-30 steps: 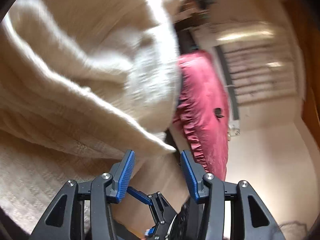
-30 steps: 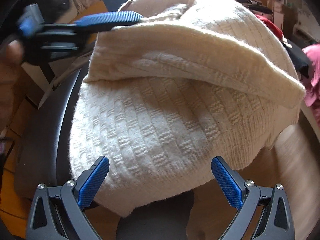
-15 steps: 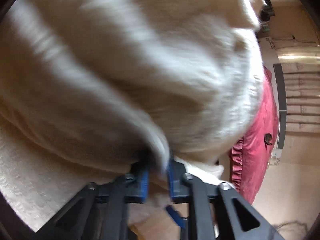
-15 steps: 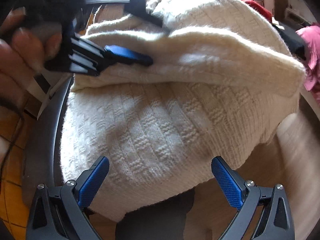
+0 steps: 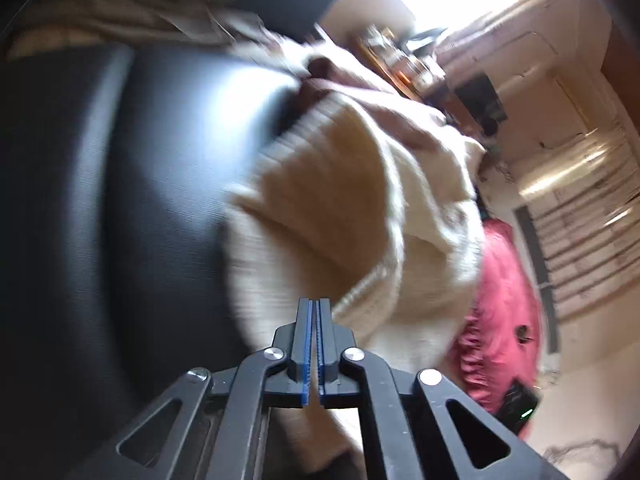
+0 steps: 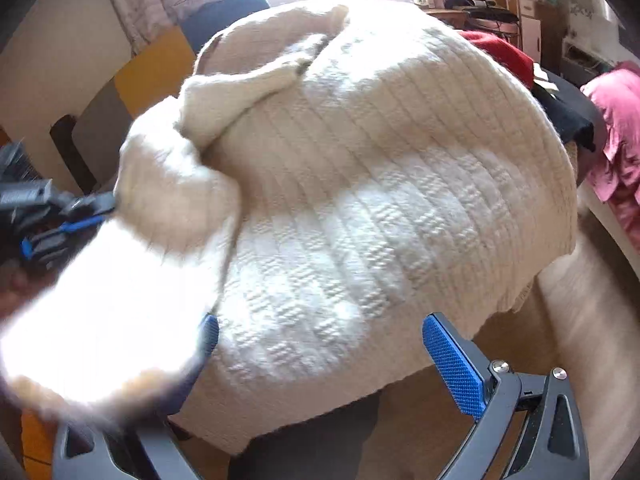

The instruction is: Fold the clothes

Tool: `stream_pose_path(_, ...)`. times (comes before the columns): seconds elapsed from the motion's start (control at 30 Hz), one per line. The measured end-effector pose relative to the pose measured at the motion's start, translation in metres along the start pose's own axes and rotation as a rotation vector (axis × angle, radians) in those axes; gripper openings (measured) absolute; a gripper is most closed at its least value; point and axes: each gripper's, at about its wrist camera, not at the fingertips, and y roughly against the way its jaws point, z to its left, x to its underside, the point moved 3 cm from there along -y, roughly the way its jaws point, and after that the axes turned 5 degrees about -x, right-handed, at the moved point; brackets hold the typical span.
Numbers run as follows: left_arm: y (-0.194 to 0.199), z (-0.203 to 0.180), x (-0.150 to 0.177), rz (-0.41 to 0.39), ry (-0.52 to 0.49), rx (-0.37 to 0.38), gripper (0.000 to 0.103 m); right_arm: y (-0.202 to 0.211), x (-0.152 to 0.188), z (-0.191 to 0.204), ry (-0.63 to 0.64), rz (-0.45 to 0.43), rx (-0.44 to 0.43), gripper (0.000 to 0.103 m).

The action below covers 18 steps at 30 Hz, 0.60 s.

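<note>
A cream knitted sweater (image 6: 360, 184) lies heaped in the right wrist view, over a dark padded seat (image 5: 120, 200) and a tan surface (image 6: 580, 320). My left gripper (image 5: 314, 304) is shut, its blue pads pressed together. The sweater's ribbed edge (image 5: 360, 288) meets its tips. From the right wrist view, the left gripper (image 6: 100, 206) pulls a fold of the sweater out to the left. A bright blurred flap hangs below it. My right gripper (image 6: 320, 344) stands open over the sweater's near hem, touching nothing. The flap partly hides its left finger.
A pink ruffled garment (image 5: 500, 300) lies to the right of the sweater. A red garment (image 6: 500, 52) and a black one (image 6: 568, 112) lie behind it. Furniture and clutter fill the room's far side. A dark phone-like object (image 5: 516, 404) lies by the pink garment.
The left gripper went from open to shut on the sweater's edge. It then swung away to the left, dragging a fold with it. The right gripper stayed open and shifted slightly.
</note>
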Motion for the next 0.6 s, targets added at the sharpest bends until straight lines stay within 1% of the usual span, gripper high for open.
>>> stream_pose_path(0.07, 0.015, 0.024, 0.005, -0.008, -0.017, -0.054, 0.0, -0.008, -0.003, 0.012, 0.014, -0.003, -0.011, 0.103)
stream_pose_path(0.1, 0.023, 0.036, 0.007, -0.012, -0.025, -0.081, 0.003, -0.011, -0.004, 0.019, 0.022, -0.004, -0.016, 0.103)
stream_pose_path(0.13, 0.03, 0.048, 0.01, -0.016, -0.033, -0.109, 0.016, -0.014, -0.007, 0.026, 0.034, -0.008, -0.018, 0.103)
stream_pose_path(0.17, 0.038, 0.063, 0.011, -0.017, -0.04, -0.123, 0.021, -0.017, -0.011, 0.033, 0.047, -0.013, -0.019, 0.103)
stream_pose_path(0.2, 0.044, 0.076, 0.011, -0.014, -0.047, -0.11, 0.025, -0.021, -0.014, 0.039, 0.057, -0.015, -0.018, 0.103)
stream_pose_path(0.23, 0.042, 0.072, 0.012, -0.019, -0.064, -0.101, 0.029, -0.025, -0.018, 0.045, 0.067, -0.016, -0.017, 0.103)
stream_pose_path(0.27, 0.039, 0.065, 0.012, -0.028, -0.091, -0.097, 0.03, -0.029, -0.021, 0.051, 0.077, -0.018, -0.015, 0.103)
stream_pose_path(0.3, 0.034, 0.055, 0.012, -0.048, -0.142, -0.106, 0.033, -0.017, -0.025, 0.047, 0.085, -0.014, -0.013, 0.103)
stream_pose_path(0.33, 0.03, 0.044, 0.012, -0.071, -0.202, -0.109, 0.035, -0.021, -0.028, 0.052, 0.09, -0.008, -0.009, 0.103)
stream_pose_path(0.37, 0.023, 0.029, 0.011, -0.089, -0.272, -0.096, 0.036, -0.023, -0.03, 0.055, 0.092, -0.002, -0.007, 0.103)
stream_pose_path(0.43, 0.006, 0.004, 0.007, -0.077, -0.377, -0.059, 0.041, -0.029, -0.033, 0.062, 0.096, 0.008, -0.014, 0.103)
stream_pose_path(0.5, -0.016, -0.019, 0.004, -0.04, -0.472, -0.032, 0.043, -0.012, -0.029, 0.054, 0.117, 0.009, -0.016, 0.103)
stream_pose_path(0.53, -0.029, -0.028, 0.002, -0.013, -0.507, -0.031, 0.043, -0.012, -0.028, 0.055, 0.128, 0.012, -0.006, 0.103)
stream_pose_path(0.6, -0.049, -0.035, -0.002, 0.037, -0.532, -0.023, 0.043, -0.014, -0.026, 0.054, 0.131, 0.02, -0.001, 0.103)
